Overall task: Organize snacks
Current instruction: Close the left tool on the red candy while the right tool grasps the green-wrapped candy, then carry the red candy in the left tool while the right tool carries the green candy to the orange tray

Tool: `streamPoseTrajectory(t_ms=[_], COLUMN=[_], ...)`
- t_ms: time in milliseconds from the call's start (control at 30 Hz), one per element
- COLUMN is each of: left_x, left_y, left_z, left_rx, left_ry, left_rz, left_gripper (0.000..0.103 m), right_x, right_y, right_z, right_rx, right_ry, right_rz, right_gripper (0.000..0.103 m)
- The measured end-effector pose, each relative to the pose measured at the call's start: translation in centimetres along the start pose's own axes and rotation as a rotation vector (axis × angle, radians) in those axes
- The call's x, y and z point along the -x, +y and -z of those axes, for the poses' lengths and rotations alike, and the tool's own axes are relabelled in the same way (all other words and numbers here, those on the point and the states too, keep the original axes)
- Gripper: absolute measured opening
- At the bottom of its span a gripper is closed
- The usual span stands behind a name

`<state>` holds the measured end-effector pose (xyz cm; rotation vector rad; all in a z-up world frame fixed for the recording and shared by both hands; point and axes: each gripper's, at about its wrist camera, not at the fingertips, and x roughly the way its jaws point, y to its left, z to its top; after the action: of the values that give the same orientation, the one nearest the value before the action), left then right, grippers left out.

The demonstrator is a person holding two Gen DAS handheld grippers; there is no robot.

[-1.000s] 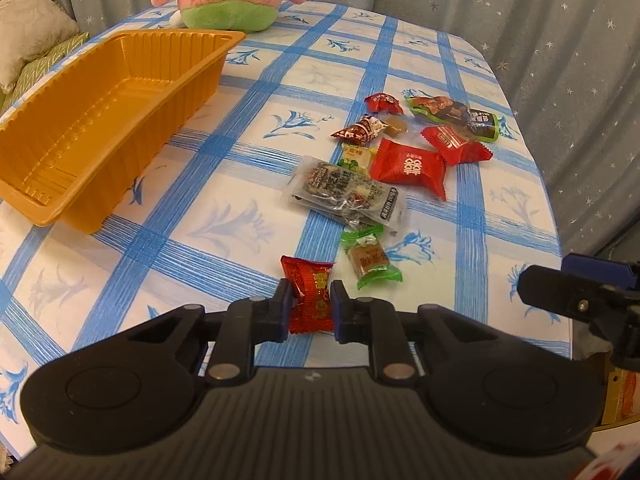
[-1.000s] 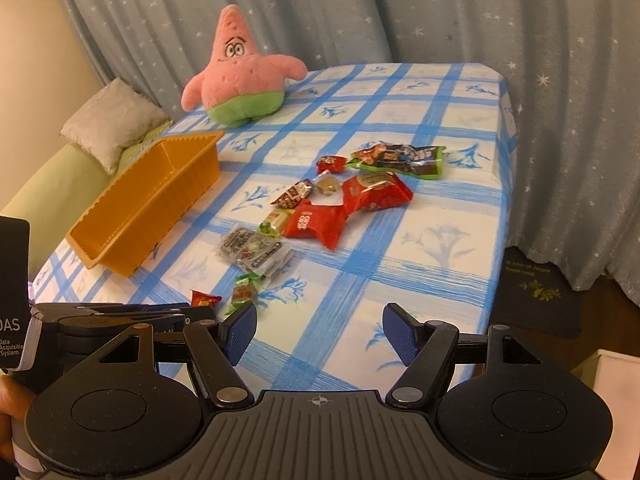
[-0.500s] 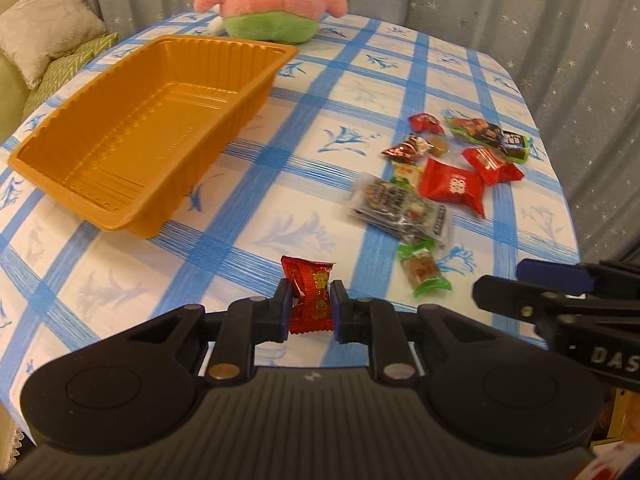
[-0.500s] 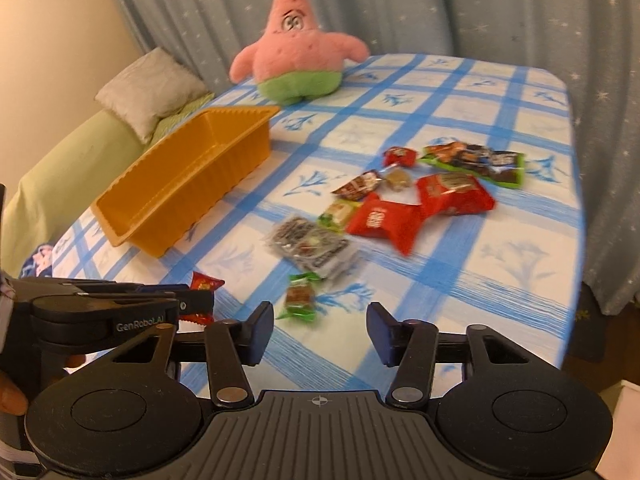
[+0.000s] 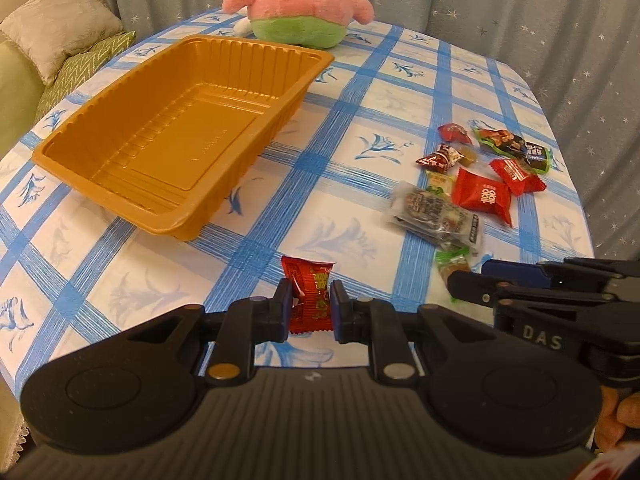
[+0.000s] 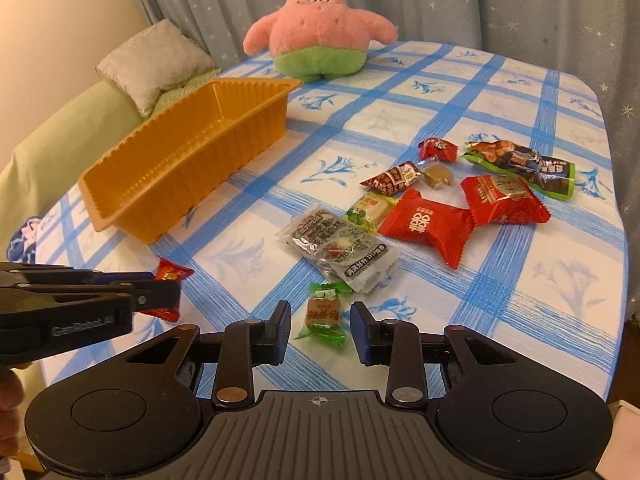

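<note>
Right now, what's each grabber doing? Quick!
Left gripper: closed, holding a red candy packet.
Right gripper: open, holding nothing, its fingers flanking a green-wrapped candy.

Curtain (image 6: 520, 4): grey-blue w/ small white stars, hangs behind & to the right of table, full width of view.
Wall (image 6: 60, 20): plain cream, left side, beside curtain edge.
Table (image 6: 500, 92): rounded corners, covered w/ white cloth, blue check bands & blue flower motifs.
Sofa (image 6: 56, 152): pale green, left of table, close to its edge.
Cushions: silver-grey one (image 6: 156, 60) on top, green zigzag one (image 5: 84, 64) under it, both on sofa.
Plush (image 6: 320, 28): pink star toy w/ green shorts, upright at far end of table, facing cam.
Light: warm, indoor, soft shadows.
</note>
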<state>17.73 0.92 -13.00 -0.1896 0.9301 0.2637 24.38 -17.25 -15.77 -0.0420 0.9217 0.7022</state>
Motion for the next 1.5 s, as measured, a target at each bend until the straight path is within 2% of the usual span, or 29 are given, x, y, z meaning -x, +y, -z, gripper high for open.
streamPoseTrajectory(t_ms=[300, 433, 633, 900, 1100, 1500], left_x=[-0.2, -0.3, -0.3, 0.1, 1.1, 4.6], left_y=[0.5, 0.7, 0.9, 1.0, 1.2, 2.8], left_z=[-0.2, -0.3, -0.4, -0.7, -0.9, -3.2], left_rx=[-0.005, -0.009, -0.016, -0.03, -0.033, -0.032], left_ry=[0.001, 0.001, 0.002, 0.001, -0.009, -0.068], left_rz=[0.003, 0.006, 0.014, 0.025, 0.046, 0.084], left_gripper=[0.018, 0.018, 0.018, 0.018, 0.018, 0.018], right_x=[-1.3, -1.6, -1.7, -0.8, 1.4, 4.1], right_y=[0.6, 1.1, 1.2, 1.3, 2.2, 5.6], right_z=[0.0, -0.1, 0.0, -0.2, -0.8, -3.9], right_rx=[0.019, 0.052, 0.054, 0.022, 0.009, 0.021], right_ry=[0.003, -0.001, -0.004, -0.001, -0.033, -0.081], right_rz=[0.036, 0.068, 0.071, 0.044, 0.005, -0.073], right_gripper=[0.033, 0.023, 0.022, 0.021, 0.021, 0.021])
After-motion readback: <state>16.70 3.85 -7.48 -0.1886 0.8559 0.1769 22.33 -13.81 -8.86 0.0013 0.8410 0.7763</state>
